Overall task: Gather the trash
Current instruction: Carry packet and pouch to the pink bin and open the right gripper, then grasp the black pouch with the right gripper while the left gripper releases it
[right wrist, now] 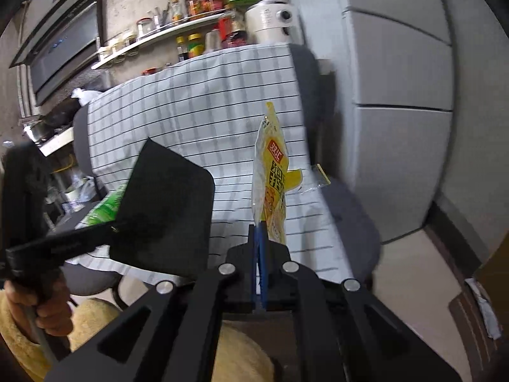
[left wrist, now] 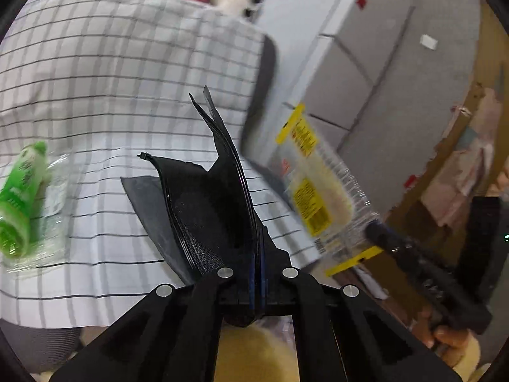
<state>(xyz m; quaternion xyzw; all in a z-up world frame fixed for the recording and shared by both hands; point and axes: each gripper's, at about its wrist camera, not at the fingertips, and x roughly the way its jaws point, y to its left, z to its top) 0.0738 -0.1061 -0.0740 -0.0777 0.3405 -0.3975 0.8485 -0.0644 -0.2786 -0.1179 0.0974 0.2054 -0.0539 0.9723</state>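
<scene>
A checked cloth [right wrist: 203, 121] is spread over a grey chair [right wrist: 350, 216], beside a grey cabinet [right wrist: 404, 79] and below a shelf [right wrist: 165, 31] of jars. A black bag [left wrist: 203, 210] is clamped in the closed left gripper [left wrist: 258, 254], rising from it. A yellow wrapper [right wrist: 270, 184] is pinched upright in the closed right gripper [right wrist: 259, 248]; red and black print is seen on it. A green bottle [left wrist: 22, 197] lies on the cloth, left of the bag.

Green bottle [left wrist: 20, 197] motion-blurred, label unreadable
</scene>
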